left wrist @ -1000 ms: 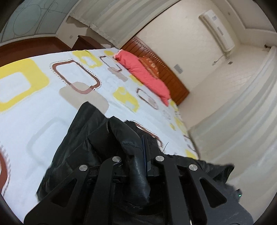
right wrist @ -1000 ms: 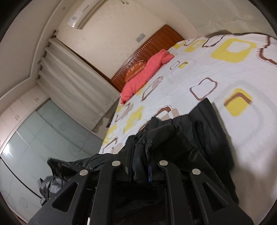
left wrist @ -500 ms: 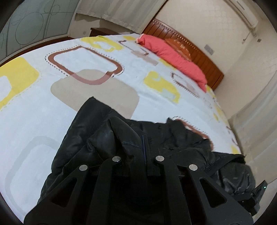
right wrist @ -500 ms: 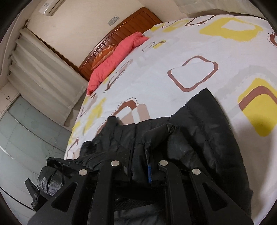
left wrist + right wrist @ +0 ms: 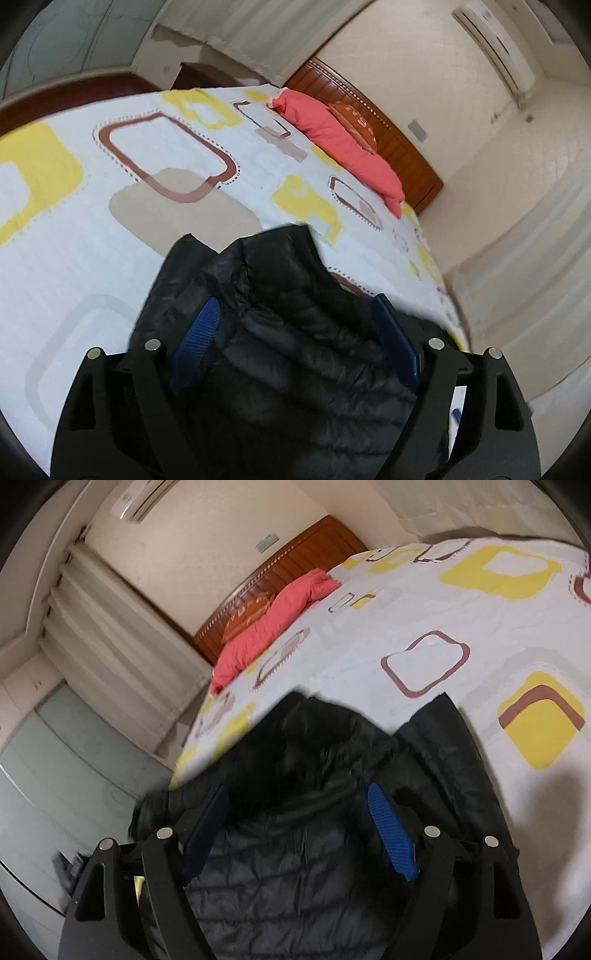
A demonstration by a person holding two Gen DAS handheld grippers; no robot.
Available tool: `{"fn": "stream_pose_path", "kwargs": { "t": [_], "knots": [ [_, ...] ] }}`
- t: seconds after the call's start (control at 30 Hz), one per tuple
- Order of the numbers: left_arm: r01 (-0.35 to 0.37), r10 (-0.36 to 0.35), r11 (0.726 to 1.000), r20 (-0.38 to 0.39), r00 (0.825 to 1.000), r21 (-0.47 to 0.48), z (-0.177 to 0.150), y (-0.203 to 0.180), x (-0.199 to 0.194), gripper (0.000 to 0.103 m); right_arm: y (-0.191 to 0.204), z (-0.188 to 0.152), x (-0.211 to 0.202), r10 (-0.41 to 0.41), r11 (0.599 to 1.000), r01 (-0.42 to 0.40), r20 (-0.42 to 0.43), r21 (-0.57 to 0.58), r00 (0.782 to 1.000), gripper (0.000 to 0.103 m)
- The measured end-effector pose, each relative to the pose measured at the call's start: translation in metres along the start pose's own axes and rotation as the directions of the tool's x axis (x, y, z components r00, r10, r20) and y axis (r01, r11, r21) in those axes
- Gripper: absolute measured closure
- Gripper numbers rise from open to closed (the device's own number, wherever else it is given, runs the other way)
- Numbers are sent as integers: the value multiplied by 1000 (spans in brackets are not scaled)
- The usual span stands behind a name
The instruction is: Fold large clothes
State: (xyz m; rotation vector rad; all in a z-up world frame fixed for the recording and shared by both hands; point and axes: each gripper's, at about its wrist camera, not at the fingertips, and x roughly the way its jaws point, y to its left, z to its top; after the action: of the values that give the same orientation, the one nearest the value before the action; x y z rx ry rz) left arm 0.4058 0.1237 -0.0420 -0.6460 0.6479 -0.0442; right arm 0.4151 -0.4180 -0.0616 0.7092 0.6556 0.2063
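Note:
A black quilted puffer jacket point(image 5: 295, 325) lies bunched on the bed near its foot edge; it also shows in the right wrist view point(image 5: 314, 812). My left gripper point(image 5: 295, 314) is open, its blue pads point(image 5: 201, 343) spread on either side of a fold of the jacket. My right gripper point(image 5: 297, 797) is open too, with its blue fingers point(image 5: 391, 834) wide apart over the jacket. Neither holds the fabric. A flap or sleeve point(image 5: 454, 746) lies to the right.
The bed sheet point(image 5: 92, 221) is white with yellow and brown squares. A red pillow point(image 5: 332, 147) and an orange cushion point(image 5: 354, 122) lie against the wooden headboard point(image 5: 406, 147). Curtains point(image 5: 110, 646) and a glass wardrobe point(image 5: 55, 775) stand beside the bed.
Both grippers were shut on folds of the jacket and have opened wide. The jacket has dropped onto the bed and lies folded over itself.

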Motion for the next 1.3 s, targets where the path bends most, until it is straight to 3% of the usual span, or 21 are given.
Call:
{"fn": "stream_pose_path", "kwargs": {
  "t": [0.1, 0.43, 0.5, 0.57, 0.67, 0.77, 0.87, 0.9, 0.97, 1.0, 1.07, 1.3],
  "knots": [
    [-52, 55, 994, -23, 998, 96, -6, -9, 11, 19, 15, -8, 15, -72, 994, 68, -46, -81, 996, 26],
    [-159, 173, 966, -49, 984, 202, -2, -18, 78, 19, 68, 2, 92, -258, 918, 220, -77, -331, 963, 26],
    [-194, 213, 949, -53, 976, 248, -5, -21, 93, 19, 68, -1, 110, -320, 887, 270, -76, -374, 945, 26],
    [-219, 250, 935, -79, 965, 280, -9, -20, 108, 19, 57, -7, 134, -396, 859, 321, -120, -399, 910, 26],
    [-249, 294, 918, -108, 950, 309, -14, -18, 126, 18, 52, -11, 142, -412, 852, 338, -115, -399, 904, 26],
    [-238, 277, 928, -104, 955, 288, -8, -19, 114, 18, 54, -5, 134, -413, 855, 340, -119, -392, 903, 28],
    [-160, 174, 972, -66, 983, 169, 1, -10, 85, 18, 48, 4, 109, -410, 865, 363, -69, -346, 910, 28],
    [-165, 175, 977, -60, 983, 136, 3, -1, 83, 18, 45, 4, 106, -430, 855, 385, -59, -347, 901, 28],
    [-184, 197, 976, -117, 973, 118, 1, 13, 99, 18, 28, 0, 116, -445, 852, 389, -93, -351, 890, 26],
    [-183, 201, 976, -163, 966, 121, -3, 19, 110, 18, 24, 0, 119, -438, 856, 378, -105, -352, 893, 25],
    [-202, 225, 967, -148, 963, 153, -3, 11, 106, 18, 29, 3, 116, -434, 857, 376, -101, -351, 895, 26],
    [-140, 143, 989, -89, 986, 37, -11, 23, 30, 18, 30, -11, 43, -392, 883, 356, -61, -306, 918, 26]
  ]
}}
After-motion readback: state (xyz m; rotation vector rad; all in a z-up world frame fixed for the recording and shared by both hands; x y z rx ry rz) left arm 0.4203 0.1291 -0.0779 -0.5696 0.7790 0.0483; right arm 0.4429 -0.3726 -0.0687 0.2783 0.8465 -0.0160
